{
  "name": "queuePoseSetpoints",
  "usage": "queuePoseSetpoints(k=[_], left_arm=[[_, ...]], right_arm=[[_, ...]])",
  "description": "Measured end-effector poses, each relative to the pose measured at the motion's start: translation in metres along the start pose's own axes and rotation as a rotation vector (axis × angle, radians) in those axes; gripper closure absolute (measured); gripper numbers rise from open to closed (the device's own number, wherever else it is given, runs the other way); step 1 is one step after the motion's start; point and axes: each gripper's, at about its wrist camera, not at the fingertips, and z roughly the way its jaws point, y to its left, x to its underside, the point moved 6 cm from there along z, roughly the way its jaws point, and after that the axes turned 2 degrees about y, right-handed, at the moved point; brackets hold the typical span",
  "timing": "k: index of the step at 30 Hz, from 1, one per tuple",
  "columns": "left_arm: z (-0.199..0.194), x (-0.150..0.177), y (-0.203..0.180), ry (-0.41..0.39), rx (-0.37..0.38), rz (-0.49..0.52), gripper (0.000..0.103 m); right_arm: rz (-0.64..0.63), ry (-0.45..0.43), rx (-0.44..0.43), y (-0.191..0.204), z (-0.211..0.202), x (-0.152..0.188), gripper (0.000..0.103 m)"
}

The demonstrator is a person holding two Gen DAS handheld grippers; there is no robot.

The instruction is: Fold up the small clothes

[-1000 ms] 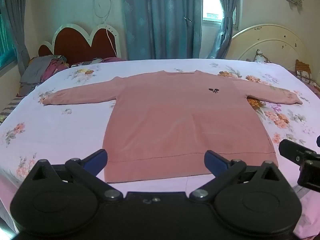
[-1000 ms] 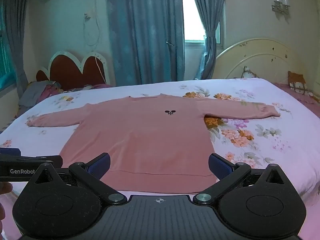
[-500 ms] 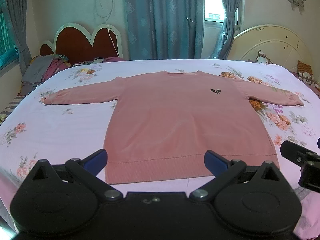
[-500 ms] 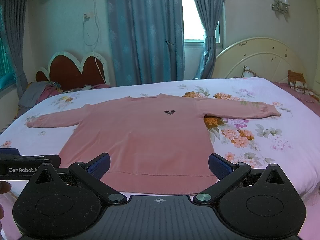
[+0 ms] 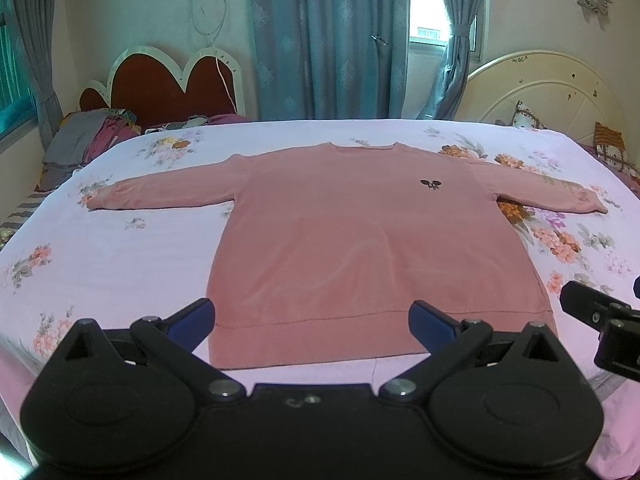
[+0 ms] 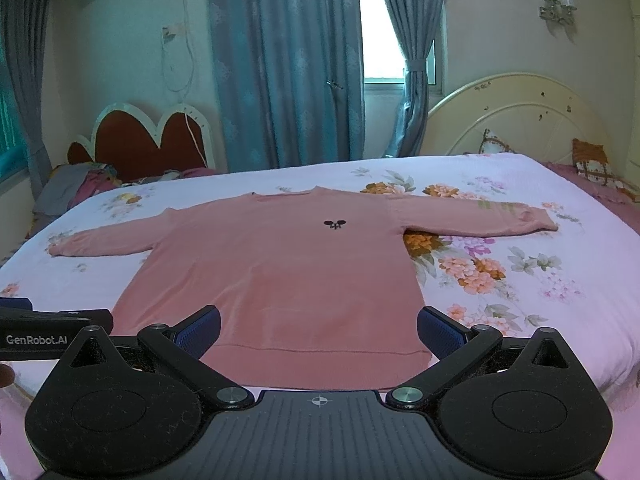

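A pink long-sleeved sweater (image 5: 360,240) (image 6: 280,276) with a small black chest emblem lies flat on the bed, face up, both sleeves spread out sideways and the hem toward me. My left gripper (image 5: 312,316) hovers open above the hem, nothing between its blue-padded fingers. My right gripper (image 6: 318,326) is also open and empty, just short of the hem. Each gripper shows at the edge of the other's view: the right one at the right of the left wrist view, the left one at the left of the right wrist view.
The bed (image 5: 112,256) has a pale floral sheet. A pile of clothes (image 5: 88,136) lies at the far left by a red headboard (image 5: 168,84). A cream headboard (image 6: 516,116) with cushions stands at the right. Blue curtains hang behind.
Both views have risen slightly, showing a little more of the room; the sweater lies unchanged and both grippers stay open.
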Motion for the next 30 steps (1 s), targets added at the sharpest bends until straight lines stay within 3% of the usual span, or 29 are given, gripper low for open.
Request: queuePoseSetpoints(k=[30], left_arm=[[0.0012, -0.0034, 0.0060, 0.002, -0.009, -0.006, 0.000]], right_arm=[[0.007, 0.001, 0.012, -0.0007, 0.0081, 0.0031, 0.000]])
